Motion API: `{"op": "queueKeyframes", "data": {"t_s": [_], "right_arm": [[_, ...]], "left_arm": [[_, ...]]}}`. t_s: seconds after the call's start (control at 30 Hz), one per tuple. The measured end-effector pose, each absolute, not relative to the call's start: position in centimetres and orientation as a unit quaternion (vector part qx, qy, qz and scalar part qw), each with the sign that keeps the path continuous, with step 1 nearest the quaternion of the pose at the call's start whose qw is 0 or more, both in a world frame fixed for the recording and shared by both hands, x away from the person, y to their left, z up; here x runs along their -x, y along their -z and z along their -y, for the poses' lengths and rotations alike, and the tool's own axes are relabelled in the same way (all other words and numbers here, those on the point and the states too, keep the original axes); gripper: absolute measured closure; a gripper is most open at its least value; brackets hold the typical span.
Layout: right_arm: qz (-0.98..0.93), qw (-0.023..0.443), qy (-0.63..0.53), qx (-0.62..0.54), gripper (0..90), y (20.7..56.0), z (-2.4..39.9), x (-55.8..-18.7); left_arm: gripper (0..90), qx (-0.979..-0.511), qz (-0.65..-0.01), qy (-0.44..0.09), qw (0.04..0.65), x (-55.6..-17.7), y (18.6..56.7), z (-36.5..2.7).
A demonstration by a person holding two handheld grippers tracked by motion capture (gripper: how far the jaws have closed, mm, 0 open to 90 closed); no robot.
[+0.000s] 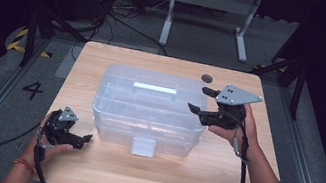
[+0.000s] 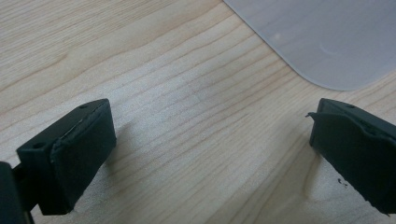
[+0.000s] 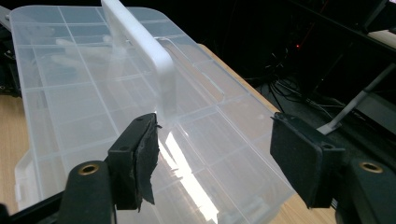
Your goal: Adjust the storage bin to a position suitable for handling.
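- Wooden table (image 1: pixel 216 182) nearest, bearing left gripper (image 1: pixel 84 139) low at front left, jaws wide, empty, just beside box corner.
- Translucent plastic box (image 1: pixel 147 109) mid-table, lid shut, white latch (image 1: pixel 143 146) at front.
- Right gripper (image 1: pixel 202 101) raised over box's right end, jaws wide, empty.
- Approach step, likely; next calls for closing on white handle (image 3: pixel 149 51).

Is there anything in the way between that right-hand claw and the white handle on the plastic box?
Nothing visible. The right gripper hangs open just above the clear box's lid, and the white handle lies straight ahead of its jaws with only open air between them.
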State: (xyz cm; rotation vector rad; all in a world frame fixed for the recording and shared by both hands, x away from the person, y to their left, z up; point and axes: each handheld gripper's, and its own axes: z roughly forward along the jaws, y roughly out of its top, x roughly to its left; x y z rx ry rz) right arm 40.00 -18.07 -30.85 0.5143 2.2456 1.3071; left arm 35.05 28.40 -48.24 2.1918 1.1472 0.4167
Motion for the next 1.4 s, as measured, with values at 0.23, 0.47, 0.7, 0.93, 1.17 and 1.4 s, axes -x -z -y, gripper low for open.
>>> {"op": "queueKeyframes", "data": {"t_s": [0.23,0.47,0.7,0.93,1.17,1.4], "right_arm": [[-0.828,0.240,-0.474,-0.181,33.2,30.5,16.9,-40.9],[-0.832,0.238,-0.471,-0.170,33.8,30.3,15.6,-41.0],[-0.837,0.230,-0.470,-0.163,36.3,30.5,14.5,-41.3],[-0.842,0.224,-0.466,-0.155,37.9,30.8,13.4,-41.3],[-0.847,0.221,-0.462,-0.144,52.3,30.9,12.8,-41.3],[-0.852,0.215,-0.457,-0.135,68.8,30.9,12.6,-41.3]], "left_arm": [[0.8,-0.830,-0.435,-0.158,0.311,-35.1,48.2,-28.4],[0.8,-0.831,-0.434,-0.158,0.311,-35.1,48.2,-28.4],[0.8,-0.830,-0.435,-0.158,0.311,-35.0,48.2,-28.4],[0.8,-0.831,-0.434,-0.158,0.311,-35.1,48.2,-28.4],[0.8,-0.830,-0.435,-0.158,0.311,-35.0,48.2,-28.4],[0.8,-0.831,-0.433,-0.158,0.311,-35.1,48.2,-28.4]]}}
